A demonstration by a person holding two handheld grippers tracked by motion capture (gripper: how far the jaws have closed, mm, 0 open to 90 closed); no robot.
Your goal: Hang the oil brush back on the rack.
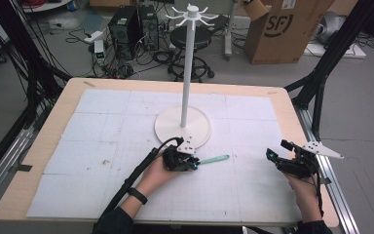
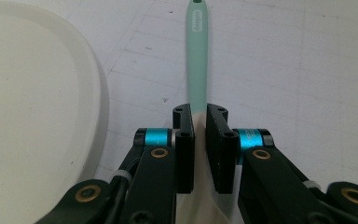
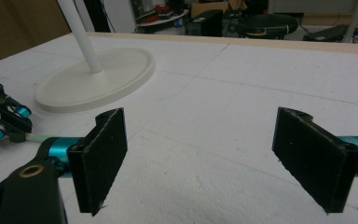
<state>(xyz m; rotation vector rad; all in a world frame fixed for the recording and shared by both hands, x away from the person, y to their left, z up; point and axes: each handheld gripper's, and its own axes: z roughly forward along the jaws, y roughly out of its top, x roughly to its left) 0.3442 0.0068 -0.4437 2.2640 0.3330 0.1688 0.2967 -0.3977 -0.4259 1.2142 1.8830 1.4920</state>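
While the left gripper (image 2: 199, 123) clamps the pale end of a mint-green spatula (image 1: 214, 159) at lower centre of the high view, its handle points right toward the right gripper (image 1: 278, 157), whose jaws gape empty. The white hanging stand (image 1: 182, 127) sits just above; open mat (image 1: 253, 136) lies between the grippers.

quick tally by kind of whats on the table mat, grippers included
grippers: 2, left gripper, right gripper
white hook stand: 1
mint green utensil: 1, shut in the left gripper's jaws
total: 4
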